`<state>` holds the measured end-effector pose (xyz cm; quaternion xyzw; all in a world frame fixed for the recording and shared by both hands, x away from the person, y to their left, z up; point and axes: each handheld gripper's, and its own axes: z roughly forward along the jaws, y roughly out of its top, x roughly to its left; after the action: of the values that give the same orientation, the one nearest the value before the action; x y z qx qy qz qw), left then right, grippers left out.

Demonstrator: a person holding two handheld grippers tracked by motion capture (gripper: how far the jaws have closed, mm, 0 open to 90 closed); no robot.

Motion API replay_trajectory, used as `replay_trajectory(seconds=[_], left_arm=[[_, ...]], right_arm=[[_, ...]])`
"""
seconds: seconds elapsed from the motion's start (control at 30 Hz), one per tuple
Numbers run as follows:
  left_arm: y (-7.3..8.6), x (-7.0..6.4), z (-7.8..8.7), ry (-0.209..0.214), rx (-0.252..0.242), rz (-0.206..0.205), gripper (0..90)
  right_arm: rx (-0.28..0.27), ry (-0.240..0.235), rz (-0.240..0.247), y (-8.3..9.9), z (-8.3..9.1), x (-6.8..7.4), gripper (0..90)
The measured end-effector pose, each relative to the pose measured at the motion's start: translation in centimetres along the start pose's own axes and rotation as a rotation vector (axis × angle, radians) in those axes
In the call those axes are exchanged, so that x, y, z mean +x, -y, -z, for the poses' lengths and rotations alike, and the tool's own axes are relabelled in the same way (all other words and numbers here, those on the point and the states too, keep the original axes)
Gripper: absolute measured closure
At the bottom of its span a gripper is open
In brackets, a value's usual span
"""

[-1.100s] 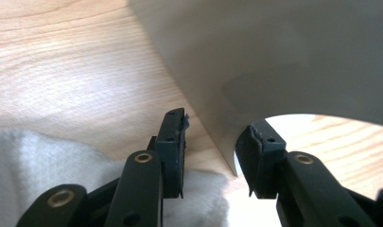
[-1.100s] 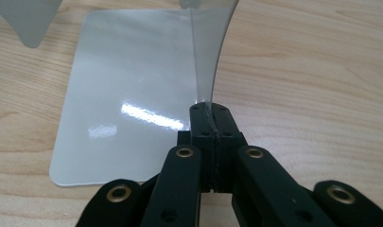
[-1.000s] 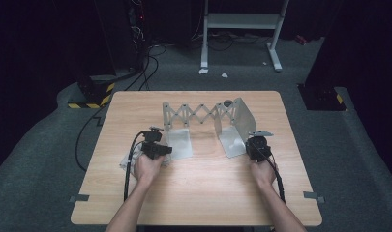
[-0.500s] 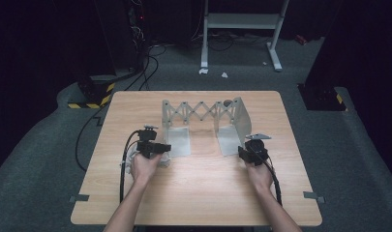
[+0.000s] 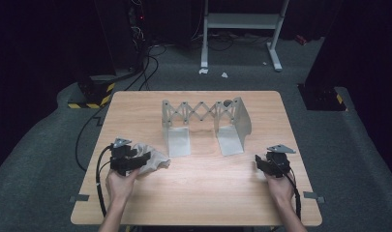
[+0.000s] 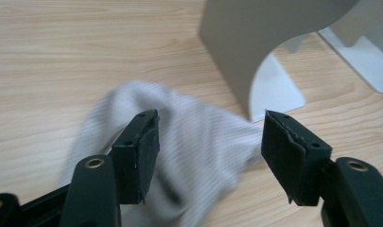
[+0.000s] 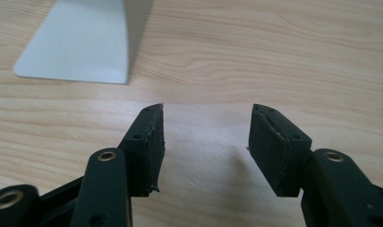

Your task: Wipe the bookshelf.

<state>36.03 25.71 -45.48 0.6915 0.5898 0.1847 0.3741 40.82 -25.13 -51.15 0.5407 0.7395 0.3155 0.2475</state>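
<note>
A crumpled pale grey ribbed cloth [image 5: 154,158] [image 6: 198,142] lies on the wooden table [image 5: 193,193] at the left. My left gripper [image 5: 141,160] [image 6: 210,151] hovers over the cloth, open, its jaws astride the fabric without pinching it. At the right side of the table my right gripper [image 5: 260,163] [image 7: 205,142] stands open over bare wood with nothing between its jaws. A grey metal expanding rack [image 5: 203,121] with two flat feet stands in the middle of the table; one foot [image 7: 75,42] appears in the right gripper view and an upright panel [image 6: 255,42] in the left gripper view.
Black cables [image 5: 99,179] trail from both grippers toward the front edge. Behind the table stand a white metal frame [image 5: 242,29] and black equipment on dark carpet. Yellow-black tape [image 5: 87,104] marks the floor at the left. Bare wood spans the front between the hands.
Both hands have drawn back toward the front edge and apart. The left gripper has moved left and now sits over the cloth; the right gripper has pulled away from the rack's right foot.
</note>
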Motion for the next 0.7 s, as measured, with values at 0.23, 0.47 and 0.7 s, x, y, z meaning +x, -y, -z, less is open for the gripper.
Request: replay_trajectory(seconds=[0.23, 0.47, 0.7], left_arm=[[2.9, 3.2, 1.6, -0.074, -0.058, 0.054, 38.9], [5.6, 5.0, 1.0, -0.204, 0.007, 0.043, 38.1], [6.8, 5.5, -0.5, -0.234, 0.036, 0.030, 37.1]], right_arm=[[-0.008, 0.027, -0.031, 1.2, 1.0, -1.2, 43.6], [-0.012, 0.024, -0.073, 2.4, 1.1, -2.1, 42.3], [-0.003, 0.055, -0.064, 3.0, 1.4, -2.5, 40.0]])
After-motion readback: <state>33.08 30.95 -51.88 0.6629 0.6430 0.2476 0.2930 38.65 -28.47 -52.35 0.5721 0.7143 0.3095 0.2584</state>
